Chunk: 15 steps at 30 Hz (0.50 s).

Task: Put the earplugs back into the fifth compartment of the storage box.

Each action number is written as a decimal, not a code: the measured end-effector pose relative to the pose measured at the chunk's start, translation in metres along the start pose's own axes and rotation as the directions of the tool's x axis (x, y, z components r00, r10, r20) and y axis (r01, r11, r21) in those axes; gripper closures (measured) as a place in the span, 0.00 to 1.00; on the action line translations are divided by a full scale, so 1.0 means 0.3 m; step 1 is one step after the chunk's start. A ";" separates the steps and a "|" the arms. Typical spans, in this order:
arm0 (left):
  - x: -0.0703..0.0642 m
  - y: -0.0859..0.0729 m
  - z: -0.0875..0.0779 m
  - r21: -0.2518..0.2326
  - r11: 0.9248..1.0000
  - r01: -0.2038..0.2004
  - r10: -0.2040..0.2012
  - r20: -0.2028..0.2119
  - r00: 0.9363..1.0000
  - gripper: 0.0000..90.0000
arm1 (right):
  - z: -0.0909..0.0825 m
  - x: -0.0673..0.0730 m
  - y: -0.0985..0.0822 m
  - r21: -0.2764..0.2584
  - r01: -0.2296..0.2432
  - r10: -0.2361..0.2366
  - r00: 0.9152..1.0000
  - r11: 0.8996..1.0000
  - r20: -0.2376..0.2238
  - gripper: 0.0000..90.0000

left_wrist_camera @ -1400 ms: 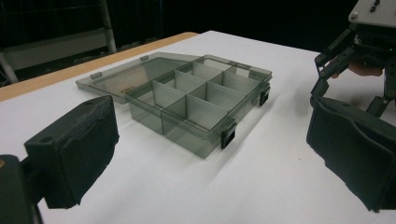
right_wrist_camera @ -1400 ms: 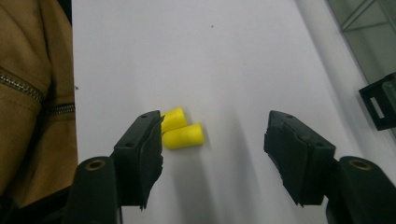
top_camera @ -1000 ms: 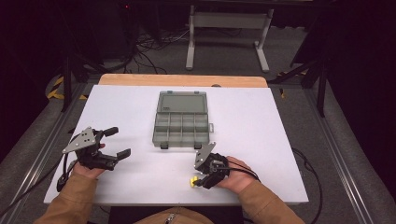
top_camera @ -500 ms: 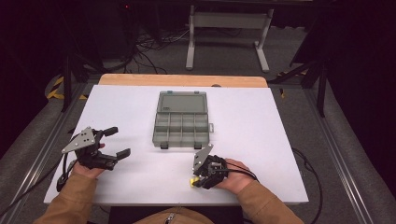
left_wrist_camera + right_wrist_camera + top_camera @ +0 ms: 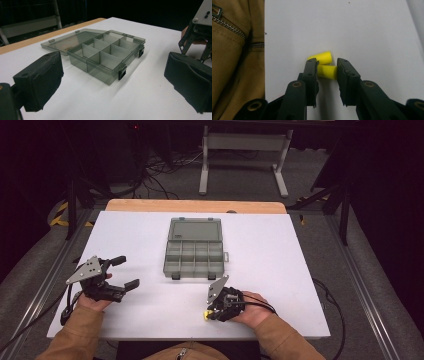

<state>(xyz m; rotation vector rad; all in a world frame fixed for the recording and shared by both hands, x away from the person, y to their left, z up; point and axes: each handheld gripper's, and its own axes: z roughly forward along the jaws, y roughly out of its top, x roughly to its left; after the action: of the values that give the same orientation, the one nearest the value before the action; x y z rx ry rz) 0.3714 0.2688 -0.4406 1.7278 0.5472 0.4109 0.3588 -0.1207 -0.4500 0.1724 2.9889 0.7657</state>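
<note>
Near the front edge of the white tabletop (image 5: 300,270), on the person's right, the right hand-held gripper (image 5: 327,71) points down at two small yellow foam cylinders. Its jaws have just been closing, and in the right gripper view they now grasp the nearer yellow cylinder (image 5: 327,71) by its two ends, the pads touching it on both sides. The second yellow cylinder (image 5: 321,57) lies on the tabletop just beyond the first, touching or almost touching it, beside the tip of one jaw. In the high view the yellow shows as a small spot (image 5: 205,315) under the right hand-held gripper (image 5: 212,312).

On the person's left, the left hand-held gripper (image 5: 125,272) rests at the tabletop with its jaws released and well apart, nothing between them. A grey translucent compartment box (image 5: 194,254) sits at the middle of the tabletop, lid open and laid back flat, well apart from both grippers. Its compartments (image 5: 105,53) look empty in the left gripper view.
</note>
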 end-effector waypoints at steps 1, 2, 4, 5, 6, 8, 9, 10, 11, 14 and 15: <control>0.000 0.000 0.000 -0.001 1.000 0.001 -0.001 0.000 1.000 0.03 | -0.002 0.001 0.000 -0.003 -0.007 0.007 1.000 1.000 -0.017 0.78; -0.001 0.000 -0.001 -0.003 1.000 0.004 -0.004 0.001 1.000 0.03 | -0.003 0.000 0.000 -0.005 -0.006 0.006 1.000 1.000 -0.003 0.78; 0.000 0.000 -0.001 -0.003 1.000 0.001 -0.001 0.000 1.000 0.03 | -0.010 0.000 0.001 -0.013 -0.011 0.011 1.000 1.000 -0.009 0.78; 0.001 0.001 -0.002 -0.003 1.000 -0.004 0.004 -0.001 1.000 0.03 | -0.015 -0.001 0.002 -0.015 -0.010 0.010 1.000 1.000 -0.004 0.79; 0.001 0.001 -0.002 -0.004 1.000 -0.003 0.003 -0.001 1.000 0.03 | -0.026 -0.003 0.003 -0.023 -0.014 0.014 1.000 1.000 -0.002 0.79; 0.001 0.001 -0.002 -0.004 1.000 -0.003 0.003 -0.002 1.000 0.03 | -0.035 -0.006 0.005 -0.032 -0.014 0.014 1.000 0.999 0.002 0.79; 0.001 0.001 -0.002 -0.004 1.000 -0.003 0.003 -0.001 1.000 0.03 | -0.039 -0.008 0.006 -0.034 -0.009 0.009 1.000 0.999 0.005 0.79; 0.002 0.001 -0.002 -0.004 1.000 -0.003 0.003 -0.001 1.000 0.03 | -0.039 -0.008 0.006 -0.034 -0.009 0.009 1.000 0.999 0.005 0.79; 0.002 0.001 -0.002 -0.004 1.000 -0.003 0.003 -0.001 1.000 0.03 | -0.044 -0.009 0.008 -0.036 -0.013 0.013 1.000 0.999 0.006 0.79; 0.002 0.001 -0.003 -0.001 1.000 -0.004 0.004 -0.002 1.000 0.03 | -0.058 -0.014 0.019 -0.050 -0.009 0.010 1.000 0.999 0.020 0.79; 0.002 0.001 -0.003 -0.001 1.000 -0.004 0.004 -0.002 1.000 0.03 | -0.058 -0.014 0.019 -0.050 -0.009 0.010 1.000 0.999 0.020 0.79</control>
<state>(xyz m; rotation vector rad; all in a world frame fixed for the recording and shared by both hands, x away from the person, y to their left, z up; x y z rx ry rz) 0.3715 0.2699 -0.4400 1.7274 0.5453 0.4159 0.3623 -0.1244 -0.4320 0.1904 2.9491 0.8330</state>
